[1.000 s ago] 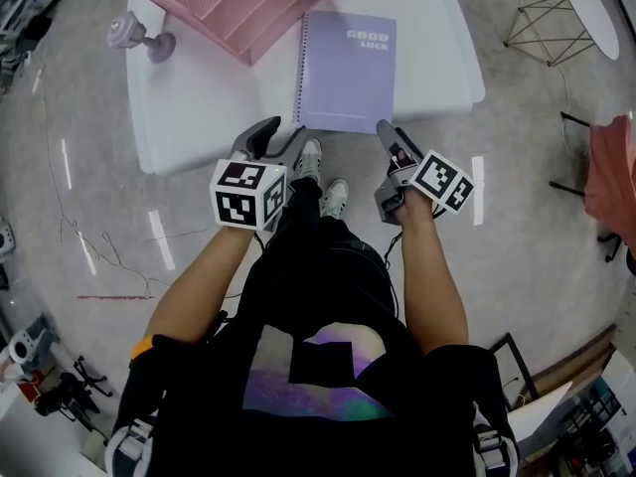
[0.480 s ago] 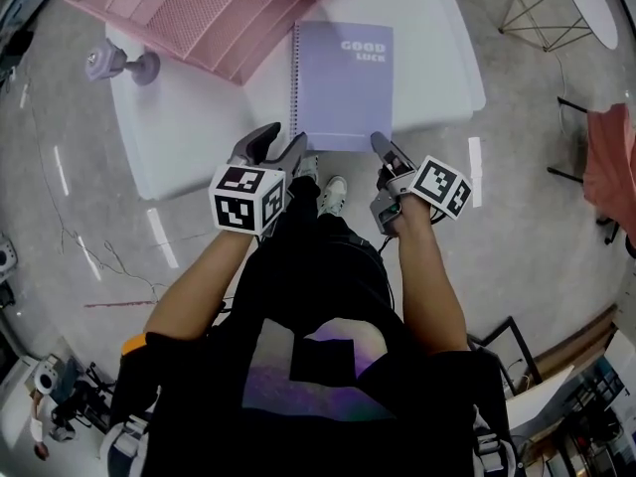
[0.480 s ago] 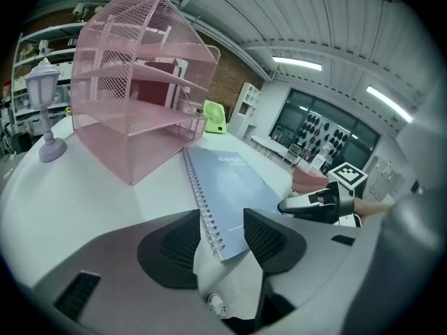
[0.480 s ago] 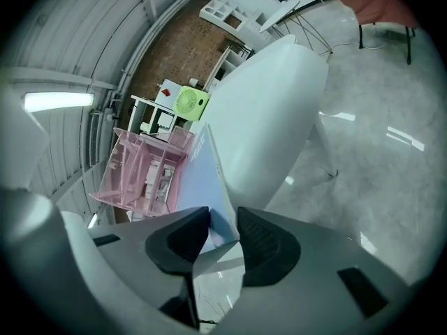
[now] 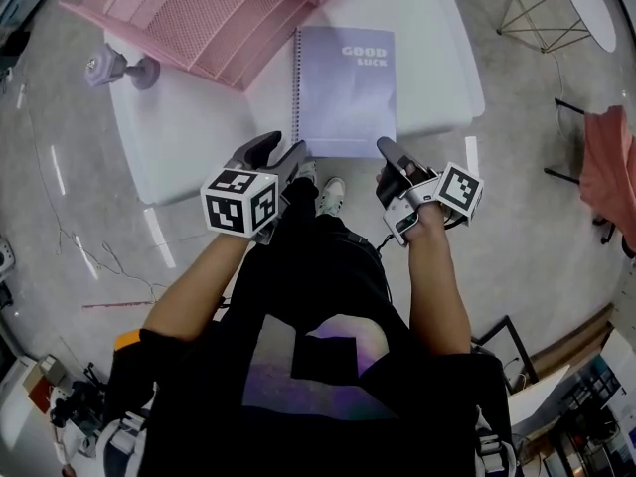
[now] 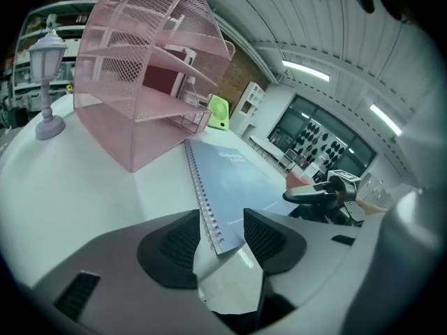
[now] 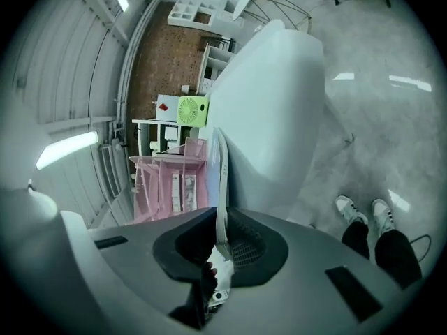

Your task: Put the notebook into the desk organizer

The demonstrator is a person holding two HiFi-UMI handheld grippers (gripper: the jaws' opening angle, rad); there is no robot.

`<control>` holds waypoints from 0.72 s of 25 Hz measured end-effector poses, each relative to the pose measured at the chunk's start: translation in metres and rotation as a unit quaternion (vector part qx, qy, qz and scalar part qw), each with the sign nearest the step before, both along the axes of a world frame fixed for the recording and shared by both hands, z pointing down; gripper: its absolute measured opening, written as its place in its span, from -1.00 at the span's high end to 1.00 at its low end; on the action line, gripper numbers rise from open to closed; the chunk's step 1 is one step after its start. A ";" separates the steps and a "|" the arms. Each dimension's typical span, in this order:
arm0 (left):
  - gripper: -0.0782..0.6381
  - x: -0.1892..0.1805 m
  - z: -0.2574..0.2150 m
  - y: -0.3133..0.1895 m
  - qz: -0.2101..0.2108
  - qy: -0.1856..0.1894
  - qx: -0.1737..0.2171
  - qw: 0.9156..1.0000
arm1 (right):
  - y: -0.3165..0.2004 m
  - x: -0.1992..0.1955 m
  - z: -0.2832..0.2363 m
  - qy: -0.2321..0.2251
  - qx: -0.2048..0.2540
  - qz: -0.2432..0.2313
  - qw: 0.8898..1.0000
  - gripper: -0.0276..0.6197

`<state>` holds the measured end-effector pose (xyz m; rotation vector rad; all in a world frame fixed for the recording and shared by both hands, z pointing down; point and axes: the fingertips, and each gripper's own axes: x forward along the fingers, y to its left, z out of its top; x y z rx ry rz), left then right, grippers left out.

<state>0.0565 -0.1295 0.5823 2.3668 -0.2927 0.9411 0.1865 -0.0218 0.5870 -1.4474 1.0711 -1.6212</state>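
A lavender spiral notebook (image 5: pixel 345 87) lies flat on the white table (image 5: pixel 199 117), next to the pink mesh desk organizer (image 5: pixel 199 13) at the table's far left. My right gripper (image 5: pixel 386 151) has just been closing and is shut on the notebook's near right corner. In the right gripper view the notebook's thin edge (image 7: pixel 221 180) runs between that gripper's (image 7: pixel 222 239) pads. My left gripper (image 5: pixel 281 149) is open at the near left corner. In the left gripper view the spiral-bound corner (image 6: pixel 209 218) sits between its (image 6: pixel 220 232) spread jaws, untouched.
A small lavender lamp ornament (image 5: pixel 114 68) stands at the table's left end. A green fan (image 6: pixel 218 112) sits on a desk behind. The person's shoes (image 5: pixel 333 195) are by the table's near edge. A wire stool (image 5: pixel 542 13) and a red chair (image 5: pixel 606 167) stand at the right.
The right gripper's jaws have closed onto the notebook's near right corner, and that gripper has rolled and risen a little. The left gripper has settled lower at the spiral corner.
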 end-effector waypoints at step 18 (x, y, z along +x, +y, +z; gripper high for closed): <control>0.13 0.011 -0.005 0.019 -0.058 0.091 -0.247 0.963 | -0.011 0.004 -0.039 -0.078 0.111 0.006 0.991 0.77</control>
